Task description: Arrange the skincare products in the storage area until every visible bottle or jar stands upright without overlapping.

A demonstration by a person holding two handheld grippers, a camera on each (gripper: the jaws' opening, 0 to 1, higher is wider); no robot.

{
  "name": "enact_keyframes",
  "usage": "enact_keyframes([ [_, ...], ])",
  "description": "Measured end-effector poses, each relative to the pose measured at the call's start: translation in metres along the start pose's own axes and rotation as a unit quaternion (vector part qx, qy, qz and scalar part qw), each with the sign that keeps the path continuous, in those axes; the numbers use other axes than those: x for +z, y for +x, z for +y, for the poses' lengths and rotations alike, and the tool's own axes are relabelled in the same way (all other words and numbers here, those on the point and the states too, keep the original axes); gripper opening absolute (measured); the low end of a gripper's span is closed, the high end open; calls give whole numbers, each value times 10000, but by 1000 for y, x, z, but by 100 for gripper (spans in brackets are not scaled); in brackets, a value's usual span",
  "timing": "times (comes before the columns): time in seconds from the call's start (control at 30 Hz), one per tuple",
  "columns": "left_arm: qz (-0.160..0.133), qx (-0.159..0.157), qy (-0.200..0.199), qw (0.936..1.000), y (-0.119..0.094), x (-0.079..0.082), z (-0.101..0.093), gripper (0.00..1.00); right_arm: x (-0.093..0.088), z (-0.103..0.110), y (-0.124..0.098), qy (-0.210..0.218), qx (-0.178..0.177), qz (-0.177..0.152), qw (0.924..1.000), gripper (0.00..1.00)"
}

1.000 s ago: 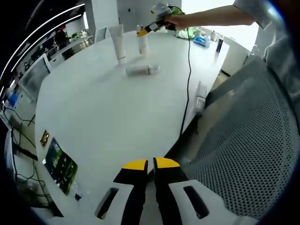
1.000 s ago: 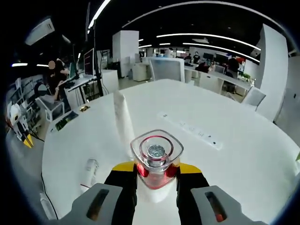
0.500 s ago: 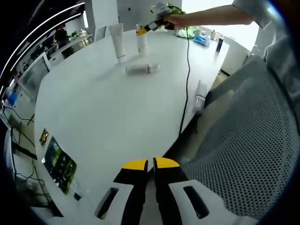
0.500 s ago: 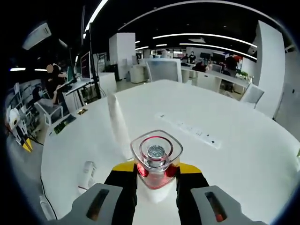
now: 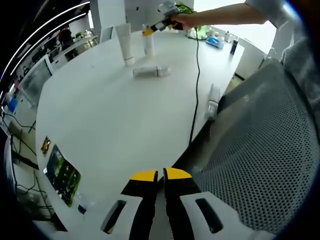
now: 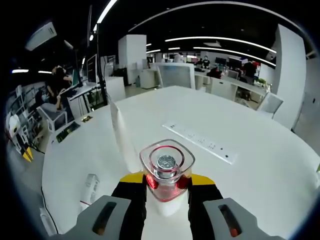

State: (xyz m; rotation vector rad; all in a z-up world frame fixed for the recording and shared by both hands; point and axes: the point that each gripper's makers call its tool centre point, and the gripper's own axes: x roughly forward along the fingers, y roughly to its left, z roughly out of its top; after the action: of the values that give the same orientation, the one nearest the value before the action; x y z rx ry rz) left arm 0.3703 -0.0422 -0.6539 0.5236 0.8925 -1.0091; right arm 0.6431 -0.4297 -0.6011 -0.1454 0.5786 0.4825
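Right hand-held gripper (image 6: 167, 181) clamps the clear-capped bottle (image 6: 167, 167) between its jaws.

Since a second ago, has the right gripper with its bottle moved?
Yes. In the left gripper view the right gripper, shut on the bottle, has shifted left toward the standing tube, judged against the lying bottle.

A clear-capped bottle (image 6: 166, 172) with a red ring under its square lid is seen from above at 6 o'clock in the right gripper view, upright on the white table. A white tube (image 6: 121, 135) stands upright at its 10 o'clock. A white bottle (image 5: 150, 72) lies on its side below them in the left gripper view.
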Motion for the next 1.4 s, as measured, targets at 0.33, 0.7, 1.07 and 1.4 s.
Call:
enact_keyframes([
  [0.33, 3, 0, -4, 10000, 0, 0, 0, 2, 6, 3, 11, -57, 54, 18, 10000, 25],
  [0.7, 10, 7, -14, 10000, 0, 0, 0, 2, 12, 3, 17, -208, 109, 72, 9997, 25],
  [1.07, 45, 8, -14, 10000, 0, -1, 1, 2, 14, 1, 21, -214, 142, 49, 9997, 25],
  [1.4, 42, 18, -18, 10000, 0, -1, 1, 2, 14, -3, 22, -195, 174, -36, 9997, 24],
])
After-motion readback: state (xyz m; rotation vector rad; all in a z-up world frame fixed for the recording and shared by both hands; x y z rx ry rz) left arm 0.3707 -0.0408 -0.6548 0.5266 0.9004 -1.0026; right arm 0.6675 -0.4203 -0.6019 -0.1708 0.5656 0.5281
